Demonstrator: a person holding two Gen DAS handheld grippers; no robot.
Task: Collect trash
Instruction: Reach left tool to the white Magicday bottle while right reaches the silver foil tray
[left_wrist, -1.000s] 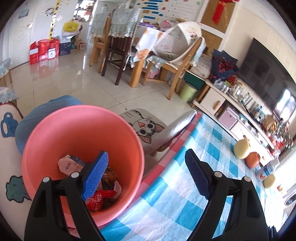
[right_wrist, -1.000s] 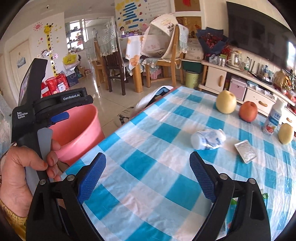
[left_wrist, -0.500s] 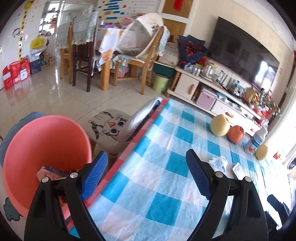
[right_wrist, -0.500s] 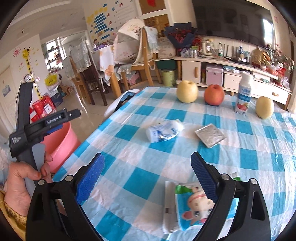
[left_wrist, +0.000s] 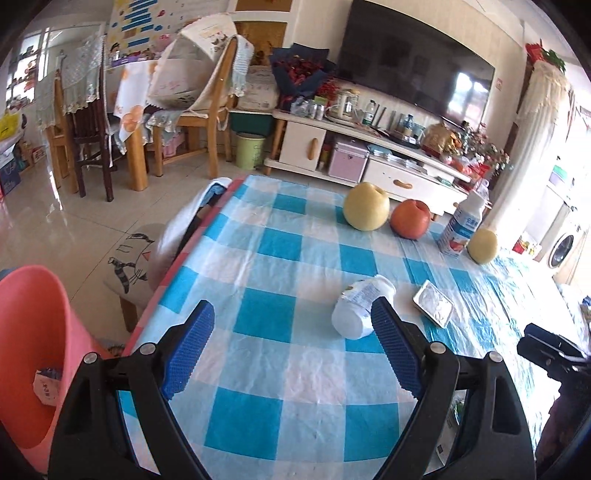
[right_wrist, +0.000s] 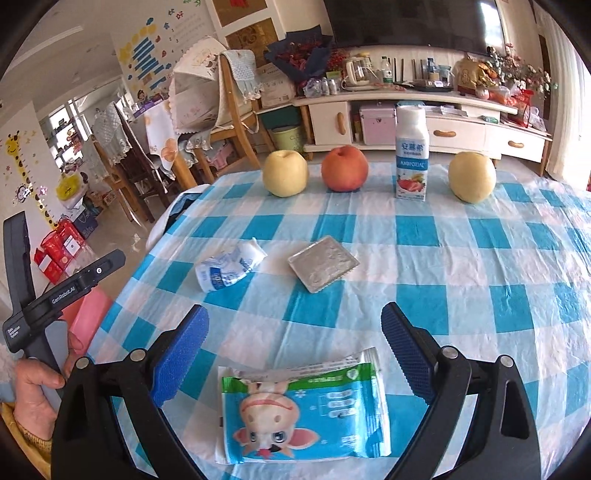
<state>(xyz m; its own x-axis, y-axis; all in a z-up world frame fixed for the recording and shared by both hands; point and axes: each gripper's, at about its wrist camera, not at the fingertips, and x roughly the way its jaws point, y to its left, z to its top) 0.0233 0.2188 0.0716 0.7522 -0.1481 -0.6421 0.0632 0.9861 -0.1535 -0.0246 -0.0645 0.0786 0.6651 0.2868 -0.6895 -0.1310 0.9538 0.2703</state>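
A pink bin (left_wrist: 29, 350) with wrappers inside stands left of the checked table (left_wrist: 280, 369); it also shows in the right wrist view (right_wrist: 90, 314). A crushed white bottle (left_wrist: 360, 308) (right_wrist: 229, 269) and a silver foil packet (left_wrist: 434, 306) (right_wrist: 323, 263) lie mid-table. A blue cartoon wrapper (right_wrist: 304, 406) lies flat just under my right gripper (right_wrist: 293, 354), which is open and empty. My left gripper (left_wrist: 291, 349) is open and empty above the table, the bottle beside its right finger.
Two yellow pears (right_wrist: 285, 172) (right_wrist: 472, 176), a red apple (right_wrist: 344, 168) and an upright yogurt bottle (right_wrist: 412, 155) stand along the far edge. A cat-print stool (left_wrist: 133, 254) sits by the table's left side. Chairs and a TV cabinet (left_wrist: 369, 147) stand beyond.
Both grippers swung right, from the bin toward the table. The left one left the bin and now faces the bottle. The right one now hangs over the blue wrapper.
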